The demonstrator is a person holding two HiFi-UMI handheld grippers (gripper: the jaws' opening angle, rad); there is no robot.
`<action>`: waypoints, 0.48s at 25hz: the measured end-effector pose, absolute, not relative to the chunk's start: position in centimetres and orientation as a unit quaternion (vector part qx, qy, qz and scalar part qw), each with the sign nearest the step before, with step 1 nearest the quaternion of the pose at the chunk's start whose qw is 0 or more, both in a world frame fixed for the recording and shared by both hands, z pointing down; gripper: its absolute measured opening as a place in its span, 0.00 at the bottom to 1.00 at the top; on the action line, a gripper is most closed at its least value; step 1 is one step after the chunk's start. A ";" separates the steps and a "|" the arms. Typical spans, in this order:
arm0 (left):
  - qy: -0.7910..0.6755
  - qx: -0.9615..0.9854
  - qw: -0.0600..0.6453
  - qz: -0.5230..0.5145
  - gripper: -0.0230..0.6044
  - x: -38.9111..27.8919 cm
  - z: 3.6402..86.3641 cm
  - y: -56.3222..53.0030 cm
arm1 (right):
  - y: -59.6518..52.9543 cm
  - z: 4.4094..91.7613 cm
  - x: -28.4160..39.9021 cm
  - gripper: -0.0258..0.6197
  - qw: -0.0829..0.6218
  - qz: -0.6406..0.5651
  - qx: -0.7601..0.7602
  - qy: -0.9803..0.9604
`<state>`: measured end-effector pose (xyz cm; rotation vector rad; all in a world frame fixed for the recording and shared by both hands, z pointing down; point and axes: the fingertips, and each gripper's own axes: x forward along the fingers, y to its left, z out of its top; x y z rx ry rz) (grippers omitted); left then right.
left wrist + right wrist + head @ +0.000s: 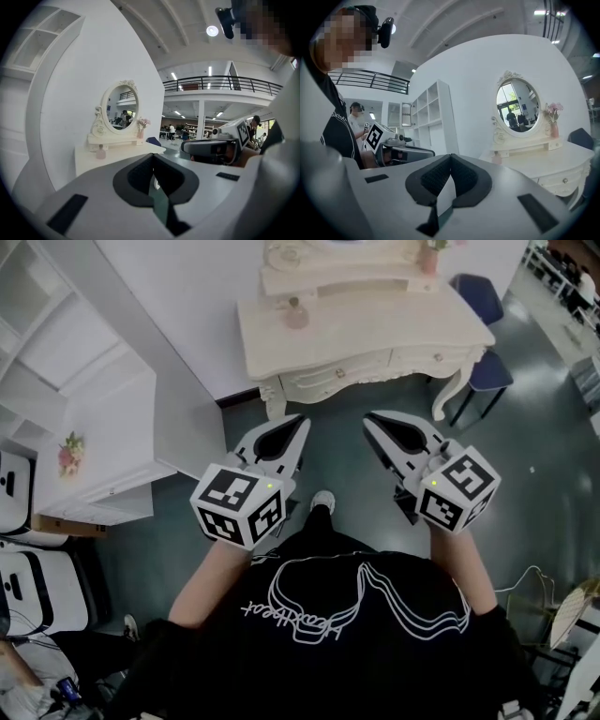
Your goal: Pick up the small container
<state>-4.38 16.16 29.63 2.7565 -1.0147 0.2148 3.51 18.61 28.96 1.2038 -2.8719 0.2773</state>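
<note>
The small container [296,315] is a pale pink bottle standing on the left part of the cream dressing table [375,329], well ahead of both grippers. It also shows small in the left gripper view as the container [101,152] and in the right gripper view as the container [496,159]. My left gripper [298,423] and right gripper [373,420] hang side by side in the air before the person's chest, over the floor short of the table. Each has its jaws shut with nothing between them, as seen at the left gripper [152,157] and the right gripper [450,157].
An oval mirror [518,105] and a pink vase of flowers [429,259] stand at the table's back. A blue chair [483,296] is at its right end. White shelving [84,381] and a white wall run along the left. Dark floor lies between me and the table.
</note>
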 end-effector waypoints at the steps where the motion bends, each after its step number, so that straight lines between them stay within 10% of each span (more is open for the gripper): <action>1: -0.342 0.931 0.103 0.073 0.04 -4.5 29.9 14.7 | 17.1 29.1 3.4 0.05 0.009 0.091 0.386 -0.918; 12: -0.334 0.928 0.138 0.086 0.04 -4.6 30.4 -3.3 | -0.4 29.2 3.3 0.06 0.026 0.117 0.396 -0.911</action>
